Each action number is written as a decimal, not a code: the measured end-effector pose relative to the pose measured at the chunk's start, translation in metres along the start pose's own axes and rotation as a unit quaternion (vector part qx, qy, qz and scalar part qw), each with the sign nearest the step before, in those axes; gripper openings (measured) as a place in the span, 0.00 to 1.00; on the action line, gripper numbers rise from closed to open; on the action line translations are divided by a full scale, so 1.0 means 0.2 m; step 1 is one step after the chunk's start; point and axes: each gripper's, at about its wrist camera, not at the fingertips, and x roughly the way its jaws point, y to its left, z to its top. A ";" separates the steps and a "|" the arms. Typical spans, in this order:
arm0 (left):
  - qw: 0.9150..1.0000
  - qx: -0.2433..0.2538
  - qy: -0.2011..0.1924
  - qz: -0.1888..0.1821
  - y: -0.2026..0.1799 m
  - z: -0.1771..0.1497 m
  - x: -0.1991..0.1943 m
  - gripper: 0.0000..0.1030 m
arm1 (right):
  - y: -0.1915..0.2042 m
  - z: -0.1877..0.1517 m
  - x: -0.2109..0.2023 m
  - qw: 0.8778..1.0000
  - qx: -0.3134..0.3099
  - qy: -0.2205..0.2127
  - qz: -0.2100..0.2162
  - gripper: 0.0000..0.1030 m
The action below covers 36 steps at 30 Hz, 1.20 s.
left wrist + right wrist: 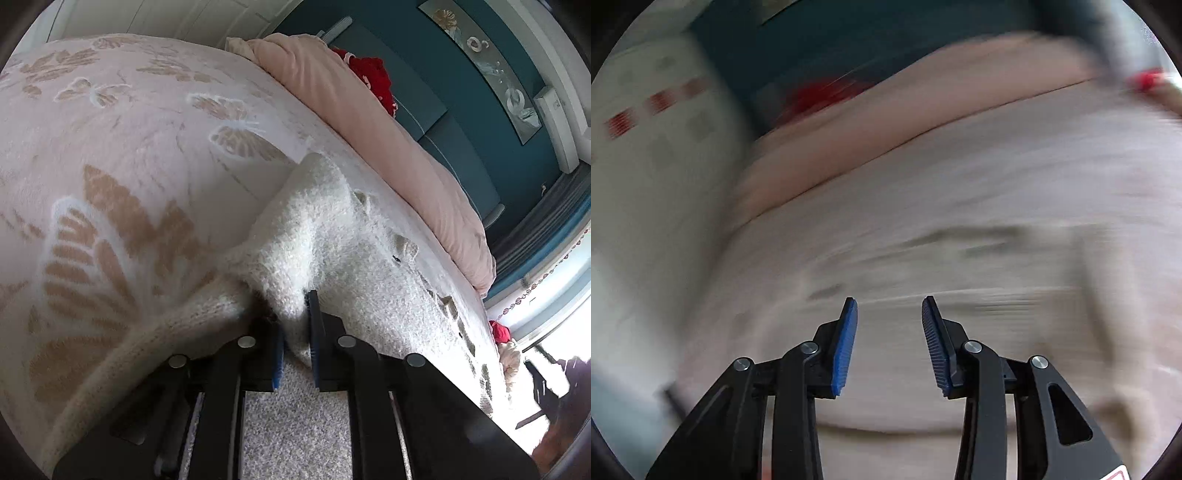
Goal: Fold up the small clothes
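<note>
the left gripper (295, 325) is clamped on a bunched fold of the white fuzzy knit garment (303, 229), which lies on the pink patterned blanket (110, 147) of the bed. the right gripper (889, 332) stands apart and empty above the blurred bedding. the knit looks light, soft and floppy, likely to sag and stretch; an edge or corner seems the best hold.

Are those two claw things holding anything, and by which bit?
The left gripper pinches a raised fold of the fluffy white knit garment. The right gripper is open and holds nothing.
</note>
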 end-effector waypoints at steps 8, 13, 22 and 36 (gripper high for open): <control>1.000 0.002 -0.012 -0.013 0.03 -0.03 0.00 0.12 | 0.79 0.07 0.94 0.965 -0.207 0.163 0.015 0.54; 1.000 0.003 -0.018 -0.017 0.04 -0.04 0.00 0.12 | 0.88 0.04 1.23 0.938 -0.259 0.228 0.011 0.04; 1.000 0.008 -0.021 -0.015 0.03 -0.05 0.01 0.12 | 0.82 0.14 1.17 0.954 -0.244 0.174 -0.009 0.02; 0.999 0.024 -0.005 0.028 -0.04 -0.02 0.01 0.12 | -0.61 -0.16 -0.13 0.981 0.058 0.060 -0.174 0.50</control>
